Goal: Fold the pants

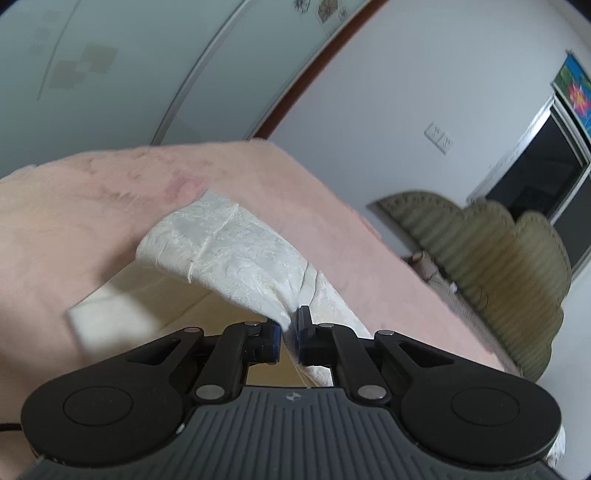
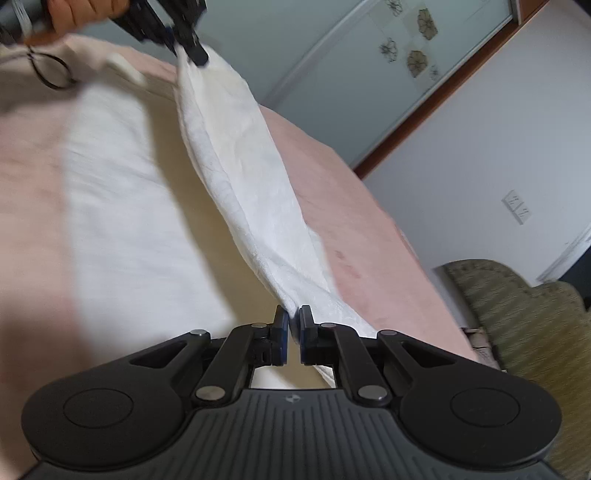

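My left gripper (image 1: 290, 334) pinches a corner of the white pants (image 1: 229, 251), lifted above the pink bedspread (image 1: 74, 206). My right gripper (image 2: 293, 332) clamps the other end. Only the right wrist view shows the raised edge spanning between both grippers, the flat leg beneath, and my hand (image 2: 81, 13).

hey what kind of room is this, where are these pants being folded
Probably a bedroom: the white pants lie on a pink bed cover, a padded green headboard stands by the wall, and sliding wardrobe doors sit behind.
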A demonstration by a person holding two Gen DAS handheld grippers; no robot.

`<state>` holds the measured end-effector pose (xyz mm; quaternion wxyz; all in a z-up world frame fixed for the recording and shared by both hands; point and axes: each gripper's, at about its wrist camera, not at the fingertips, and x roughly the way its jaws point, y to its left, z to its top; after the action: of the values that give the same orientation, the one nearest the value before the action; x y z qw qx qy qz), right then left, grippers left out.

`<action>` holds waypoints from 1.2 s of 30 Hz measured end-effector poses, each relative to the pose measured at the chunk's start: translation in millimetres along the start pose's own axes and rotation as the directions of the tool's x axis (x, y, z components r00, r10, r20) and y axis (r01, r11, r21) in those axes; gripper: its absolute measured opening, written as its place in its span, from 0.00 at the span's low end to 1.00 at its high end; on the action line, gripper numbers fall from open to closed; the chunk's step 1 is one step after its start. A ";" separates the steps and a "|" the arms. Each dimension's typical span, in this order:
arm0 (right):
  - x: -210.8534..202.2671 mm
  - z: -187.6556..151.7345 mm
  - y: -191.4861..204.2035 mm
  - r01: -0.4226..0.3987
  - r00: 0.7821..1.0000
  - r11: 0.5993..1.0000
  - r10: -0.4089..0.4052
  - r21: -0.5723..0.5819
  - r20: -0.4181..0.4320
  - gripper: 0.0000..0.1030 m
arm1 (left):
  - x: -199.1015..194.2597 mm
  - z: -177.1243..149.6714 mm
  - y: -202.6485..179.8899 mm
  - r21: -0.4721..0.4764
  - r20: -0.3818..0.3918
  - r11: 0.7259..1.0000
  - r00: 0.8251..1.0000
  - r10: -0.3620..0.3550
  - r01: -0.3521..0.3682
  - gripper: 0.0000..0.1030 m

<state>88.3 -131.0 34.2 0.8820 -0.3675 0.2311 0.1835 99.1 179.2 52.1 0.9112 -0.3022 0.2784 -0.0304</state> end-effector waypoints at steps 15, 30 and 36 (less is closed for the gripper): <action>-29.0 -7.9 26.4 -0.181 0.982 0.978 0.186 0.105 -0.036 0.05 | 1.4 -28.5 32.5 0.076 -0.132 0.988 0.981 0.143 -0.134 0.11; -68.9 -42.1 -28.3 -0.224 0.973 0.851 0.223 0.476 0.058 0.13 | -43.6 -14.9 -14.6 0.231 0.070 0.931 0.959 0.274 -0.283 0.32; -72.5 -121.3 -80.7 0.140 0.976 0.661 0.034 0.737 -0.216 0.13 | -6.1 -45.6 -92.0 0.428 -0.197 0.896 0.980 -0.037 0.119 0.35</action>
<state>35.1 -284.5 43.4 0.9301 0.0035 0.3673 0.0065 80.4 81.2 77.1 0.9241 -0.0966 0.3349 -0.1565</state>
